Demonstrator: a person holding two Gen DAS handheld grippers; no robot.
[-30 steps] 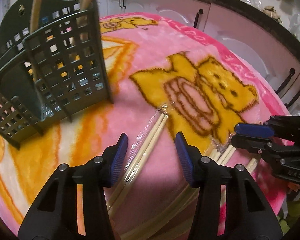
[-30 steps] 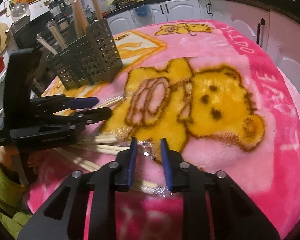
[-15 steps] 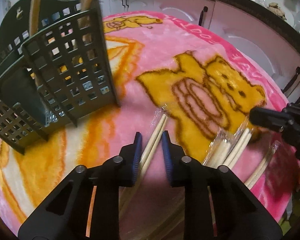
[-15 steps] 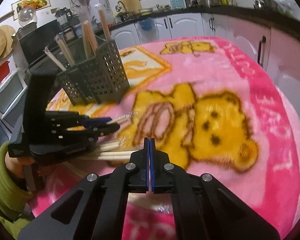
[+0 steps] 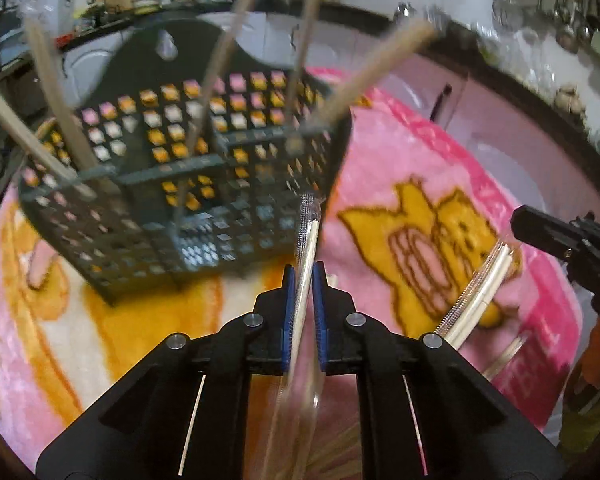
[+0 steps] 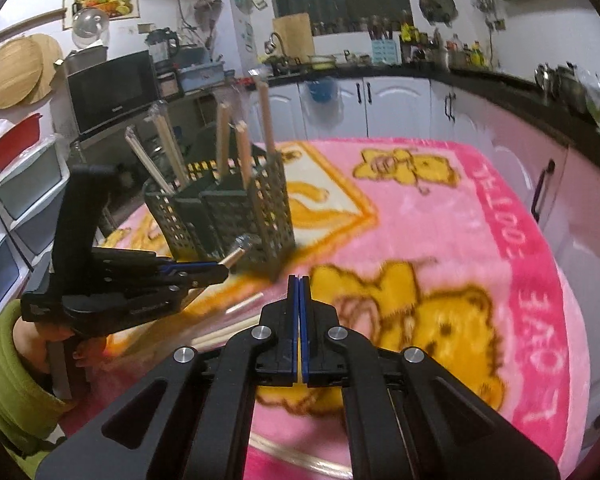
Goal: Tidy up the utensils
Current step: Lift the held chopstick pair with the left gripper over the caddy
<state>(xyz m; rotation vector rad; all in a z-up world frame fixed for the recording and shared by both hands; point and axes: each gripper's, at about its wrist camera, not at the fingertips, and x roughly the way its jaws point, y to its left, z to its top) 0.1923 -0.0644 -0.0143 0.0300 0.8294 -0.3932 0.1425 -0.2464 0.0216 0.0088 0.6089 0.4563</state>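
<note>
My left gripper is shut on a plastic-wrapped pair of chopsticks, lifted off the blanket with its tip in front of the dark green utensil caddy. In the right wrist view the left gripper holds the chopsticks just left of the caddy. My right gripper is shut on another wrapped chopstick pair, seen lifted in the left wrist view. The caddy holds several upright chopsticks.
A pink teddy-bear blanket covers the round table. More wrapped chopsticks lie on it near the front. White cabinets and a microwave stand behind the table.
My left gripper closed on the wrapped chopsticks and lifted them toward the caddy. My right gripper shut on another pair and rose off the blanket.
</note>
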